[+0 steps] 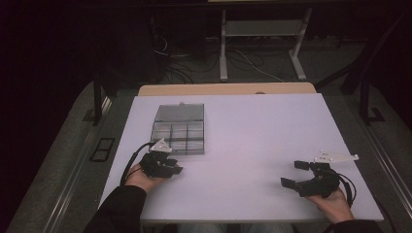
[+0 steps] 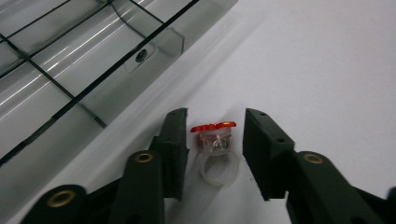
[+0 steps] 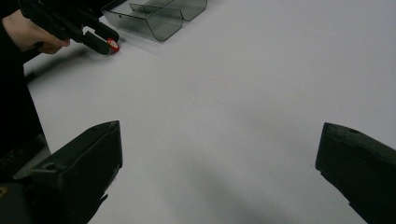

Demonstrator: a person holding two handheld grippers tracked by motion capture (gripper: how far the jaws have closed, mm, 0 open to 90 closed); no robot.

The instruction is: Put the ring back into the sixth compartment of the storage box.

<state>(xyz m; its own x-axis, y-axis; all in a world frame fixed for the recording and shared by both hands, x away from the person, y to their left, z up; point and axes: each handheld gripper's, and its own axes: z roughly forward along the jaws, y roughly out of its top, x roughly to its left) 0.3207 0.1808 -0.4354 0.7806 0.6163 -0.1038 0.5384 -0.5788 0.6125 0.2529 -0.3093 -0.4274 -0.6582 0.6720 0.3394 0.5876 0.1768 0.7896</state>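
Toy ring (image 2: 216, 149), red-topped with a clear band, lying on the white table (image 1: 252, 126) just beside the front wall of the clear compartment box (image 1: 179, 128). My left gripper (image 2: 212, 140) brackets it, one jaw touching or nearly so, the other a little apart, not clamped. My right gripper (image 1: 294, 174), well apart near the table's other side, holds its jaws wide with nothing between them.

The clear compartment box (image 1: 180, 128) stands just beyond the left gripper (image 1: 167, 167), blocking the way forward there. Between both grippers and across the right half, the desk (image 1: 262, 126) lies bare.
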